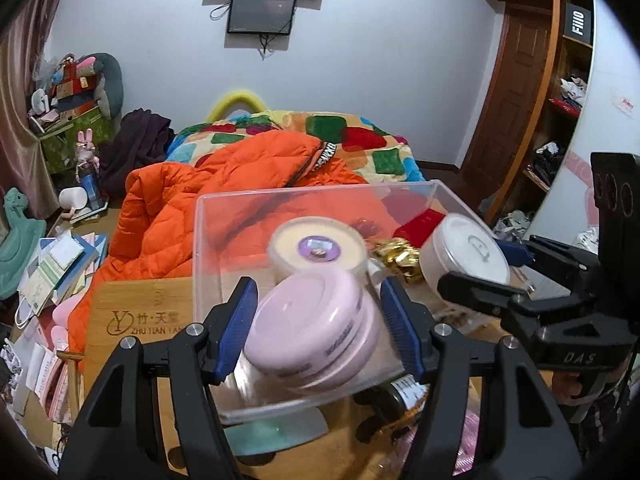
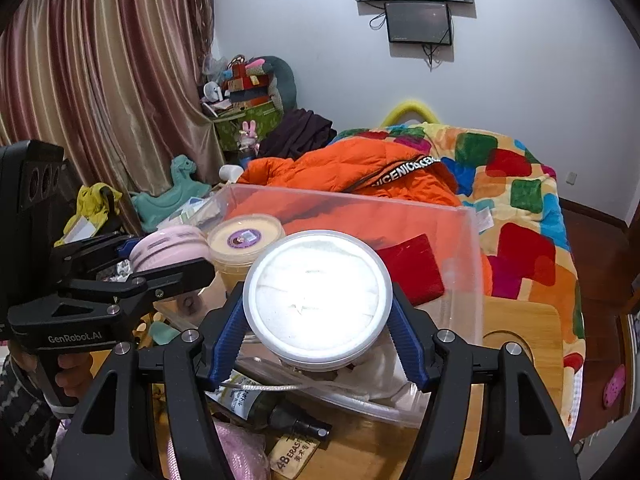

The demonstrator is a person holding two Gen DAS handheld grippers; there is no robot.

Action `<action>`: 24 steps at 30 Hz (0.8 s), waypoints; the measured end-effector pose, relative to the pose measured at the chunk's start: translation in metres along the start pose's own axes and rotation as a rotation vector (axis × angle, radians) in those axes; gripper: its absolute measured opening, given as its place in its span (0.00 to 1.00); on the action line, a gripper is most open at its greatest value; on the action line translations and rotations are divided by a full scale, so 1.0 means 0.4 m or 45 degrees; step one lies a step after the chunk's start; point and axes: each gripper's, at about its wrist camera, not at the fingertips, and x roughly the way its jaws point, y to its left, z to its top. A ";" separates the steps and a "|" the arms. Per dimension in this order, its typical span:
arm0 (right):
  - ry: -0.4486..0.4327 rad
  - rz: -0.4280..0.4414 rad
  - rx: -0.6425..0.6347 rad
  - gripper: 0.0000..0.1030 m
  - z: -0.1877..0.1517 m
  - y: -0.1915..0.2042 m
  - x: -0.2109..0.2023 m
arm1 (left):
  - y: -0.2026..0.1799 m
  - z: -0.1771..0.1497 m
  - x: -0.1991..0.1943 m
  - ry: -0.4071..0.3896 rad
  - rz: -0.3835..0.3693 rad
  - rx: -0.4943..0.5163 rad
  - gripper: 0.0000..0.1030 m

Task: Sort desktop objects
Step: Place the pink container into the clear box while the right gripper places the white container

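A clear plastic box stands on the wooden desk. Inside it is a cream tub with a purple label, also in the right wrist view. My left gripper is spread around a pink round jar that sits tilted in the box; the blue pads do not seem to touch it. My right gripper is shut on a white-lidded round container and holds it over the box's near edge. The same container and the right gripper show at the left wrist view's right.
A dark bottle with a label lies on the desk before the box, beside a pink thing and a small wooden tag. Gold wrappers lie behind the box. An orange jacket and a colourful blanket cover the bed beyond.
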 end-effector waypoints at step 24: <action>-0.032 -0.090 -0.044 0.76 0.003 0.039 -0.026 | 0.021 0.001 -0.048 -0.031 0.017 -0.046 0.69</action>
